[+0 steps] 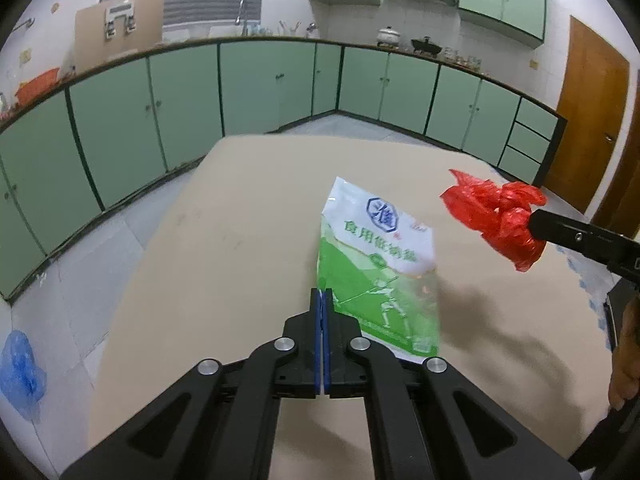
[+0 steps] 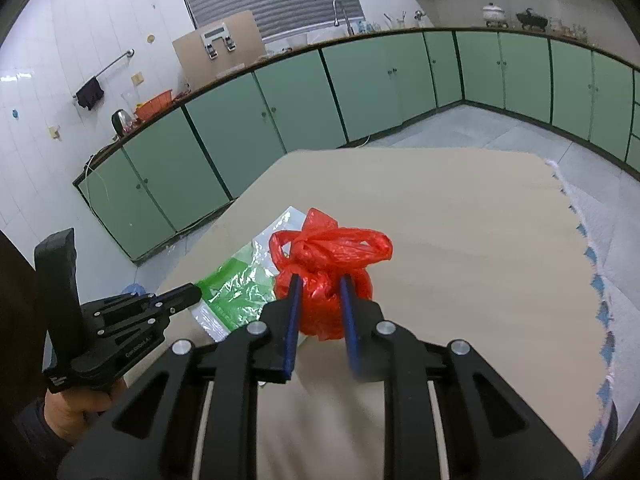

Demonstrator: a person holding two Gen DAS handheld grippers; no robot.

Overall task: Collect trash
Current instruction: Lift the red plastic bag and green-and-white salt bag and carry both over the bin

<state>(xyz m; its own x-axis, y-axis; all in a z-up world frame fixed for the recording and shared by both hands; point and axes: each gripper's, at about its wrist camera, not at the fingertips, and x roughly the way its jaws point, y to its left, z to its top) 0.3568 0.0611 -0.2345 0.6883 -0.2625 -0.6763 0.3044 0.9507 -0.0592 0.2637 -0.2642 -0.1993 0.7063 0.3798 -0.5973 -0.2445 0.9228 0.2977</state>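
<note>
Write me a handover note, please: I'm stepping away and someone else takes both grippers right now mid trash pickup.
Left gripper: jaws shut on the edge of the green and white packet, which it holds up over the tan table.
Right gripper: jaws shut on the knotted red plastic bag, also off the table.
Done: both pieces picked up.
Left: drop both into a bin; none is in view. A blue plastic bag lies on the floor left of the table, possibly trash too.

Tabletop (image 1: 240,220) bare ahead (cabinets (image 1: 120,120) well beyond).
</note>
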